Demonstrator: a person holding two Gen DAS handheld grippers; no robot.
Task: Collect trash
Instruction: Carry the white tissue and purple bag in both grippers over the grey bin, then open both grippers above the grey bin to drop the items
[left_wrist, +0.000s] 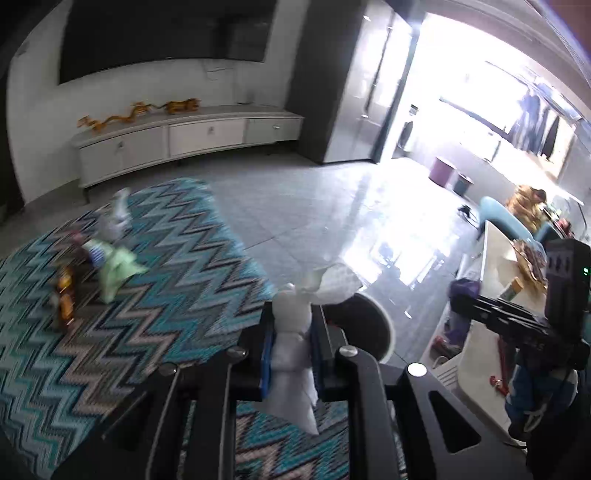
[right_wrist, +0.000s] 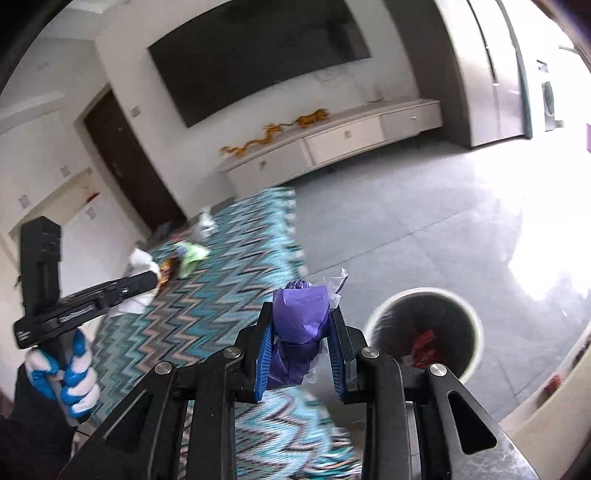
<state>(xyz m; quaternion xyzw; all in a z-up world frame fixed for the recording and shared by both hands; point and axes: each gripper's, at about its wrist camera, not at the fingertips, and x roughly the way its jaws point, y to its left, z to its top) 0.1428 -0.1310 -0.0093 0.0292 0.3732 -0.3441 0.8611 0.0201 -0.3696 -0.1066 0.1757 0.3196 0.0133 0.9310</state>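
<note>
Clamping white tissue (left_wrist: 291, 354), left hand-held gripper (left_wrist: 291, 343), right hand-held gripper (right_wrist: 301, 332) pinching purple wrapper (right_wrist: 299, 314), bin's (right_wrist: 476, 325) red contents right-view only.

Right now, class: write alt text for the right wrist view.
The right gripper clamps a crumpled purple wrapper above a zigzag rug. A round bin holding red scraps stands on the grey floor to its right.

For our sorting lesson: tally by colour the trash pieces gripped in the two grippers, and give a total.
White: 1, crumpled tissue in the left gripper
Purple: 1, wrapper in the right gripper
Total: 2
</note>
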